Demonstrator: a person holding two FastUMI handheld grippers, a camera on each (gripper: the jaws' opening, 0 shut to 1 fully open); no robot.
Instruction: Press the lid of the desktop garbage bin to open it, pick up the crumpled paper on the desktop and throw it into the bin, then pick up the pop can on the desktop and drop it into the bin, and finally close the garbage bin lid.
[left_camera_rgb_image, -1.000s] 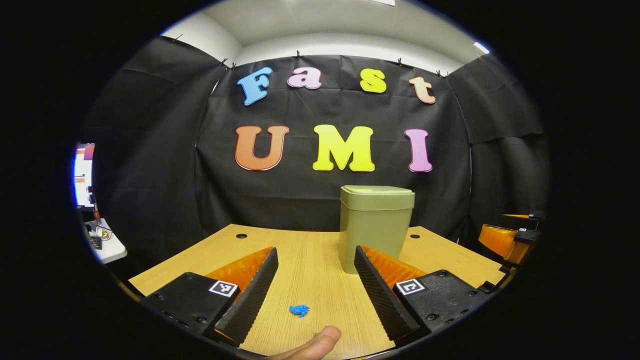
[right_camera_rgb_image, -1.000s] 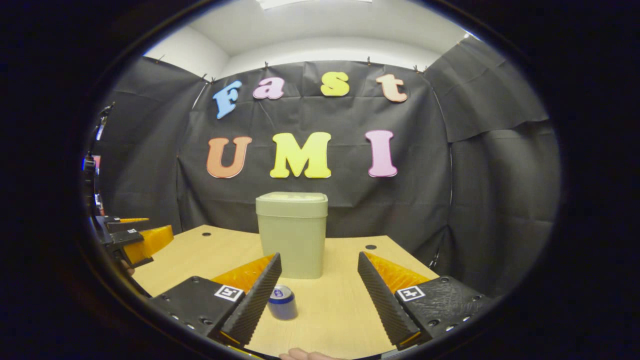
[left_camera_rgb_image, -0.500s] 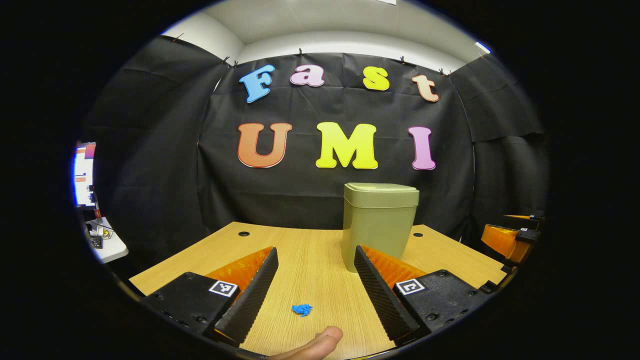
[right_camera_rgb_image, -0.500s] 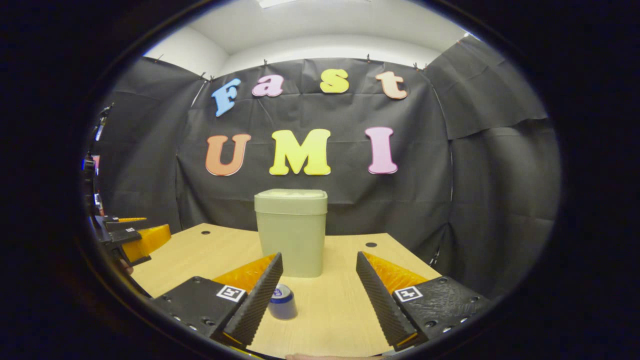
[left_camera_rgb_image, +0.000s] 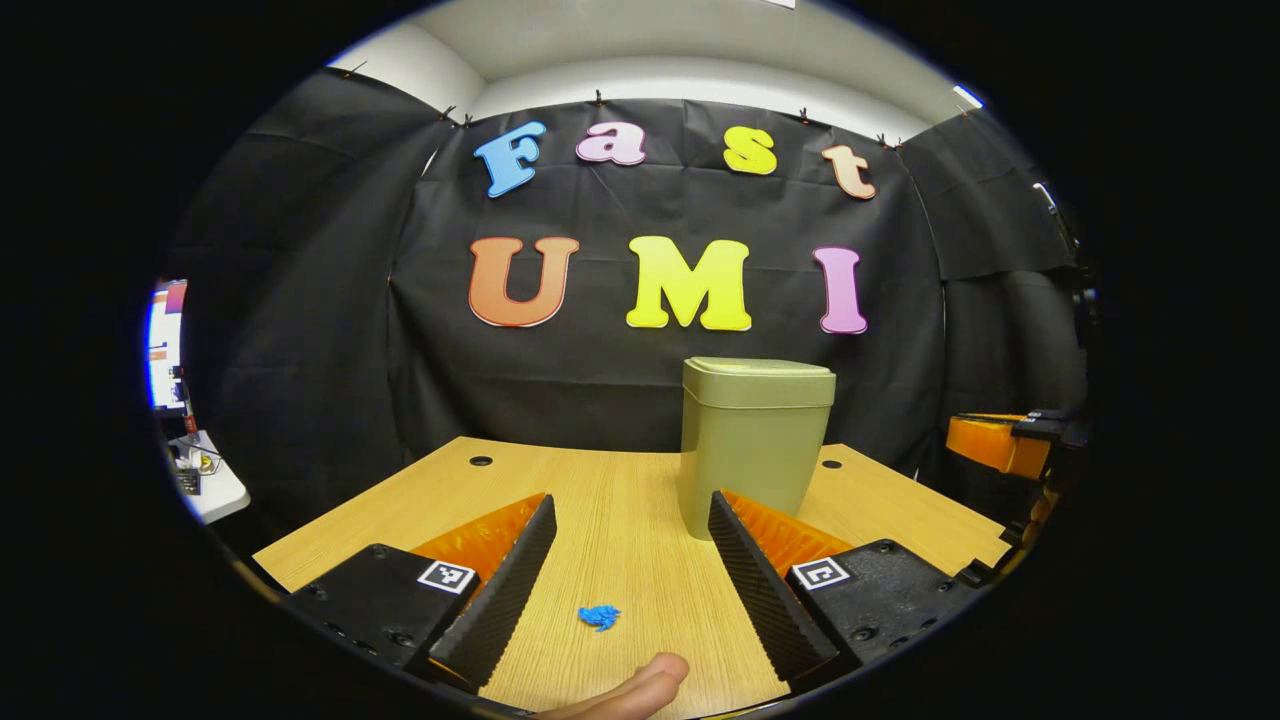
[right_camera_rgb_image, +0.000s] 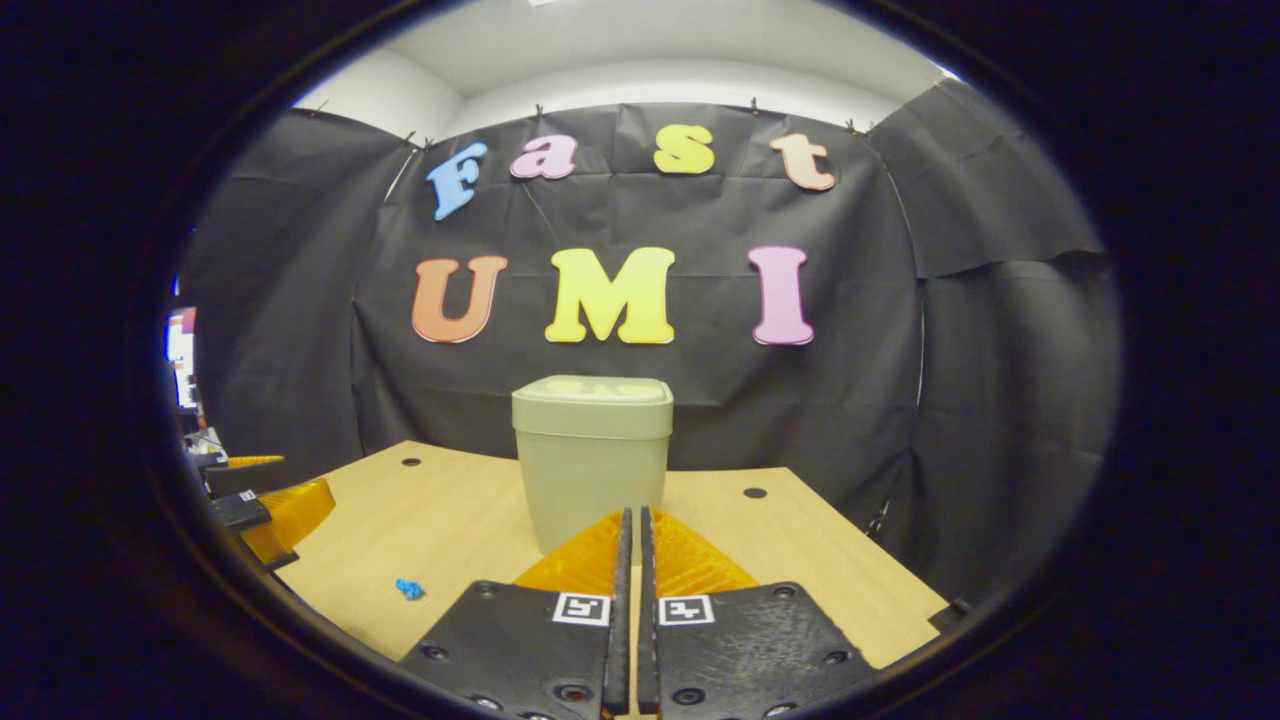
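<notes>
The olive-green bin stands on the wooden table with its lid down. A small blue crumpled paper lies on the table between the fingers of my left gripper, which is open and holds nothing. A thumb shows at the bottom edge. In the right gripper view the bin stands straight ahead, just beyond my right gripper, whose fingers are shut together with nothing between them. The crumpled paper lies to the lower left there.
The right gripper shows at the right edge of the left gripper view, raised off the table. The left gripper sits at the left edge of the right gripper view. Cable holes mark the table's far corners. A side desk stands outside the booth.
My right gripper has shut and risen, pointing at the bin; the pop can that sat between its fingers has passed from sight. The left gripper has barely moved.
</notes>
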